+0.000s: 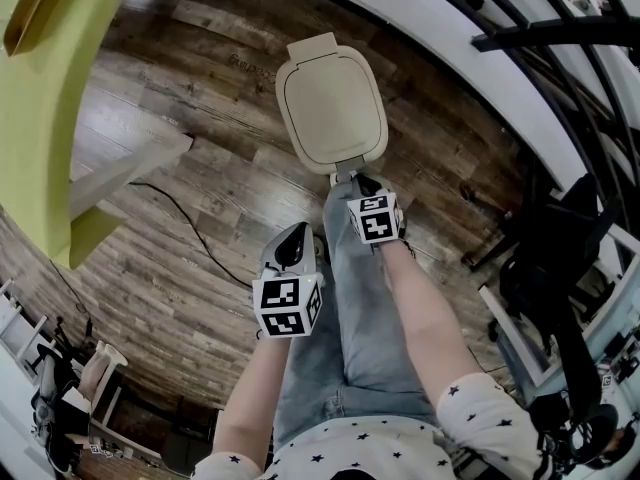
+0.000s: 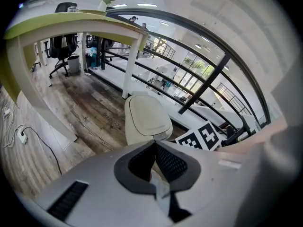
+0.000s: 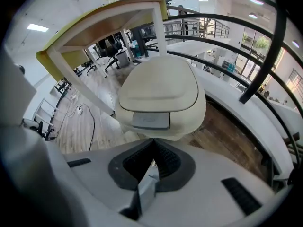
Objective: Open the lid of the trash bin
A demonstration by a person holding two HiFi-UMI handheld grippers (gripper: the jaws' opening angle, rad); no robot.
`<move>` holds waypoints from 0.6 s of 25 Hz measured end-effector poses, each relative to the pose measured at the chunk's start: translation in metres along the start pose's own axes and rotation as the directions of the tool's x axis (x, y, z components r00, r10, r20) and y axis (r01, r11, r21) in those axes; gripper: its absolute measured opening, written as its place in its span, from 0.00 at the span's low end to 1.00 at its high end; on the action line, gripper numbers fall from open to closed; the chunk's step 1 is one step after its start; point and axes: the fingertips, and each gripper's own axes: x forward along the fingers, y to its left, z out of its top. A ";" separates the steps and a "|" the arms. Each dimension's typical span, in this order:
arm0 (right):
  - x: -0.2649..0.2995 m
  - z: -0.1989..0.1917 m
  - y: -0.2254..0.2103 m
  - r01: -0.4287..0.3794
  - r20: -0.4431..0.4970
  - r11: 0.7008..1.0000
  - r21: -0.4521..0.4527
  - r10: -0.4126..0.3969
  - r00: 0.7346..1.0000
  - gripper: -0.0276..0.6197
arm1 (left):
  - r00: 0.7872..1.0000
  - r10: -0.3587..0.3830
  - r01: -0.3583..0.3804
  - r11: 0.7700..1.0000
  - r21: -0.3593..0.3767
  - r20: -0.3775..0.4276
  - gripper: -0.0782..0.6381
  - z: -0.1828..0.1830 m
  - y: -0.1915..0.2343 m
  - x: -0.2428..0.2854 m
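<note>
Nearest to the person, low and left of centre in the head view, the left gripper (image 1: 293,243) hangs over the wooden floor (image 1: 180,298) beside their jeans, its jaws closed tip to tip with nothing between them. A little further on, just right of centre, the right gripper (image 1: 352,180) points at the front edge of the trash bin (image 1: 332,103); its jaws are also pressed together and empty. They look very close to the bin, though I can't tell if they touch it. The bin stands on the floor in the upper middle of that view, cream coloured, with its lid (image 3: 158,86) down flat. In the right gripper view it fills the centre, and a small pale panel (image 3: 150,120) sits in the front wall just under the lid's lip. The bin looks like thin, smooth moulded plastic, so I'd expect it to be light, fairly stiff and slippery, and likely to slide on the boards if shoved sideways. The panel looks like a press latch, so a straight push there seems the likeliest way in. Failing that, lifting under the front lip, opposite the hinge tab at the far edge, might work. A dark cable (image 1: 185,213) trails left of the bin, a yellow-topped table (image 1: 60,88) fills the upper left, and a black railing (image 1: 520,28) curves across the upper right.
</note>
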 end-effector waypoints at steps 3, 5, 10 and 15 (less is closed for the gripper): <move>-0.003 0.002 0.003 -0.031 0.027 0.999 0.022 0.031 0.999 0.03 | 1.000 0.003 -0.003 1.000 0.001 0.000 0.12 -0.001 0.003 -0.001; -0.006 0.011 0.004 -0.035 0.077 0.999 0.037 0.032 0.997 0.03 | 1.000 0.007 -0.007 1.000 -0.003 -0.006 0.12 -0.002 0.005 0.000; -0.007 0.023 -0.001 -0.015 0.112 0.998 0.057 0.009 0.994 0.03 | 1.000 0.004 -0.004 1.000 -0.006 -0.007 0.12 -0.003 0.002 0.001; -0.003 0.020 -0.001 -0.021 0.085 0.999 0.041 0.018 0.996 0.03 | 1.000 -0.001 0.001 1.000 -0.009 0.000 0.12 -0.001 -0.001 0.002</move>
